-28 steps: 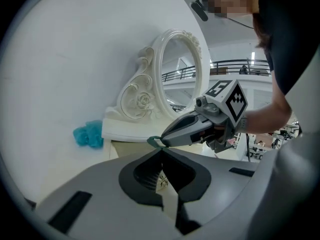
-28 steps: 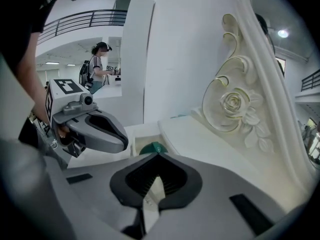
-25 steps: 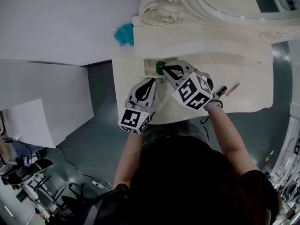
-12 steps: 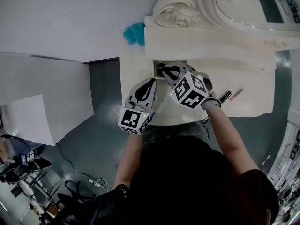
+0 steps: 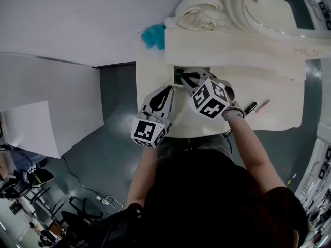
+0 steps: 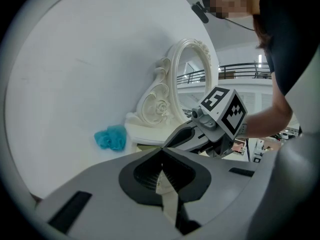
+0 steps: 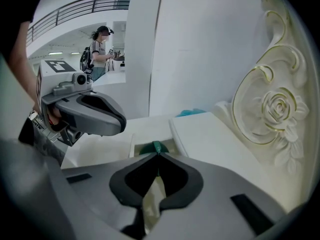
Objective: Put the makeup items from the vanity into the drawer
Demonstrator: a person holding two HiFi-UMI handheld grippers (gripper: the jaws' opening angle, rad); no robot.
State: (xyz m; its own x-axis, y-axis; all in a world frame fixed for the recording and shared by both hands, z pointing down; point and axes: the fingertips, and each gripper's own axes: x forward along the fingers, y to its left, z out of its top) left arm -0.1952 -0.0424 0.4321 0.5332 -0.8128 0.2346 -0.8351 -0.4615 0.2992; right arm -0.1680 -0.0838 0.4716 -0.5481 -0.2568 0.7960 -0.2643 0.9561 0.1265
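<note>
A small drawer [image 5: 202, 70] stands open in the cream vanity [image 5: 269, 87]. A green item [image 5: 178, 77] lies at its left end. My right gripper [image 5: 183, 78] is shut, its tips right at the green item [image 7: 154, 147]; whether they pinch it I cannot tell. My left gripper [image 5: 166, 89] hovers over the vanity's front left part, shut with nothing in it. To the right on the top lie a dark tube [image 5: 251, 107] and a pink pencil [image 5: 262, 105]. In the left gripper view the right gripper [image 6: 167, 144] reaches in from the right.
A carved oval mirror [image 5: 269, 14] stands at the vanity's back. A teal fluffy thing [image 5: 154, 36] lies at the back left corner by the white wall. Grey floor lies left of the vanity. A person stands far off [image 7: 102, 49].
The picture has shifted with the head. Both grippers stay shut and almost in place; the right one has sunk slightly toward the drawer.
</note>
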